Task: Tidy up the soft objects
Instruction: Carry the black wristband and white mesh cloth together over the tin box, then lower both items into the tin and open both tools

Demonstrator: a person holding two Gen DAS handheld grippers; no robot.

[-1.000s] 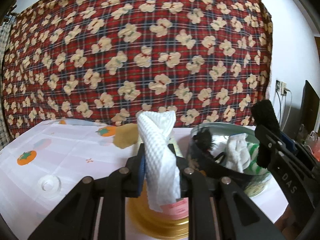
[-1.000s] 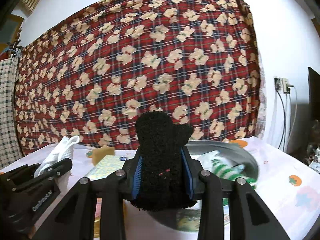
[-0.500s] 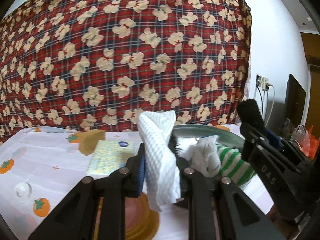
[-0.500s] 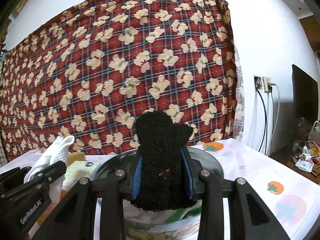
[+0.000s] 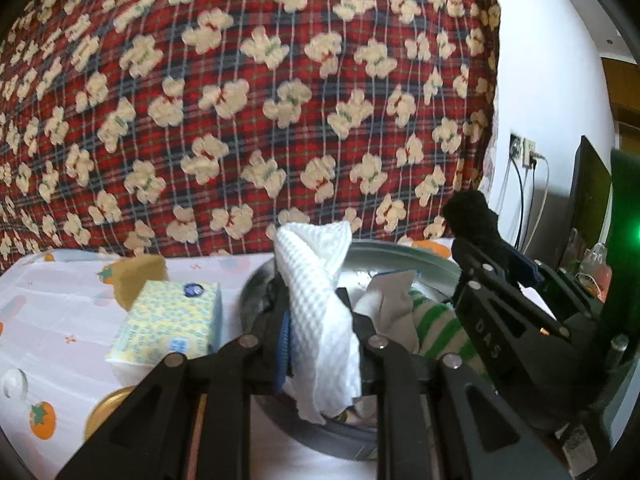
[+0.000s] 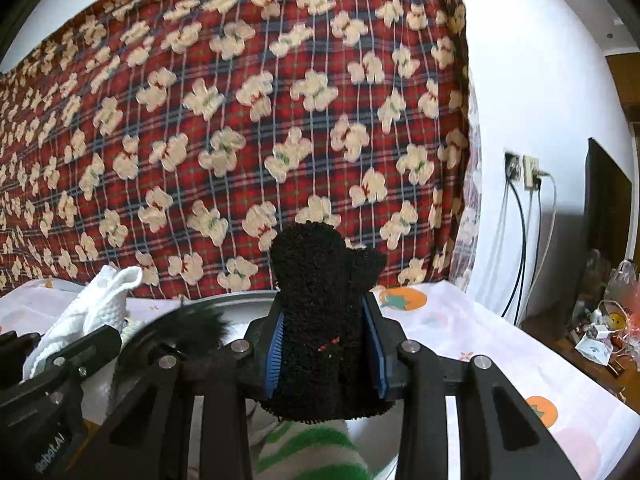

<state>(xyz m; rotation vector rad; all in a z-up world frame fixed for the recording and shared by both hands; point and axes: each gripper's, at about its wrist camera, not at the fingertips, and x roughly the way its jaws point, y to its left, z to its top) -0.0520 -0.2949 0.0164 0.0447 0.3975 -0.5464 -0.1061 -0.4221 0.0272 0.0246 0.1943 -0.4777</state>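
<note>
Both hand-held grippers carrying soft cloths over the metal bowl [image 5: 400,250] on the desk [image 5: 60,320].
L hand-held gripper [image 5: 320,344] is clamping the white waffle cloth [image 5: 316,292] mid-fold; R hand-held gripper [image 6: 326,356] is pinching the black fuzzy sock [image 6: 320,308]. Both look light, limp, compressible; grabbing bunched middle is prob. safest.

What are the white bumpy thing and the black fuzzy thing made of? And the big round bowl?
The white cloth looks like cotton with a matte waffle weave: small raised squares cover it. The black sock seems to be plush, fleecy yarn: its surface is all tiny loops, though whether it is really a sock is unclear. The basin looks like metal: its grey rim has a dull shine.
</note>
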